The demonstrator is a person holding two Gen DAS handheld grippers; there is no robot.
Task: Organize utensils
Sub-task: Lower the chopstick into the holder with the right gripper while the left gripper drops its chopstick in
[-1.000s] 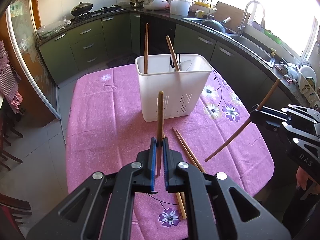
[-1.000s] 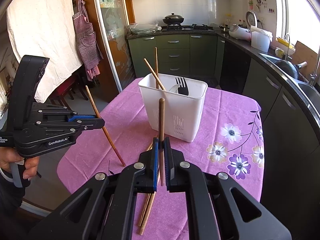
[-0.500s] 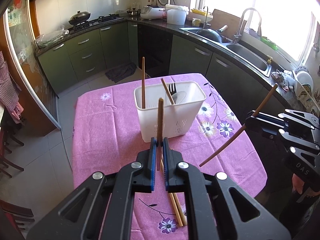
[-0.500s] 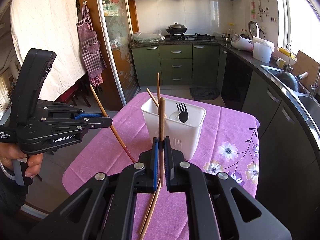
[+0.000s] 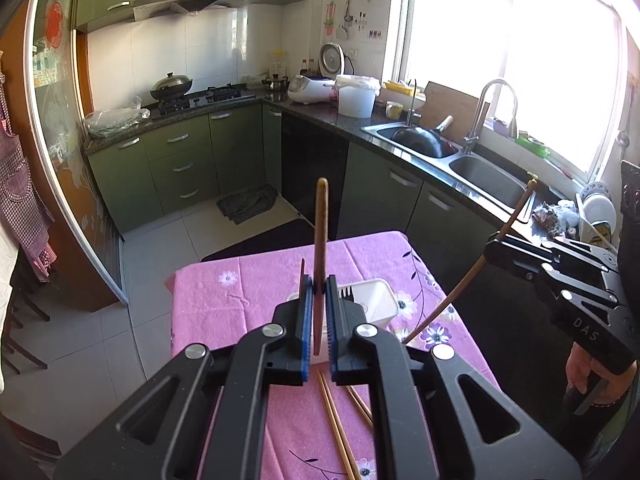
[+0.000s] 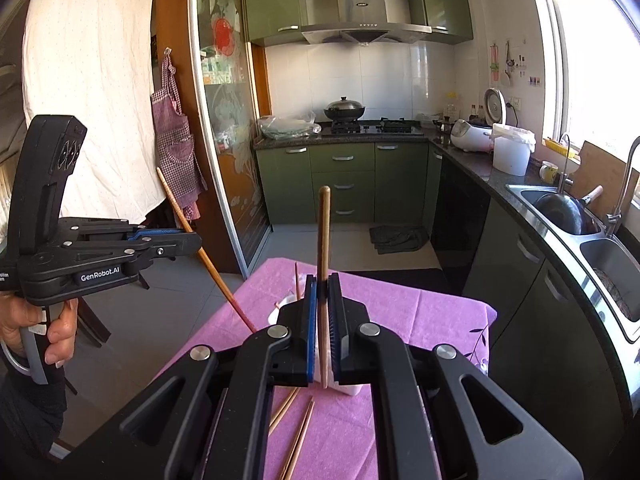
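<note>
Wooden chopsticks are the task's things here, one clamped in each tool. The left gripper [image 5: 318, 292] is closed on a dark brown chopstick [image 5: 321, 232] that stands nearly upright between its blue pads, its top well above the fingertips. The right gripper [image 6: 322, 292] is likewise clamped on a lighter chopstick [image 6: 324, 236], also upright. Seen from the left wrist, the right gripper [image 5: 496, 250] sits off to the right with its chopstick slanting down toward the table; a hand [image 5: 588, 372] grips its handle.

Just beyond and below both sets of fingertips stands the white utensil holder [image 5: 380, 300] on the pink flowered tablecloth [image 5: 248, 300], with a black fork [image 5: 346, 293] and another chopstick [image 6: 297, 280] in it. Beneath the grippers, nearer than the holder, loose chopsticks [image 5: 336, 424] lie flat on the cloth.
</note>
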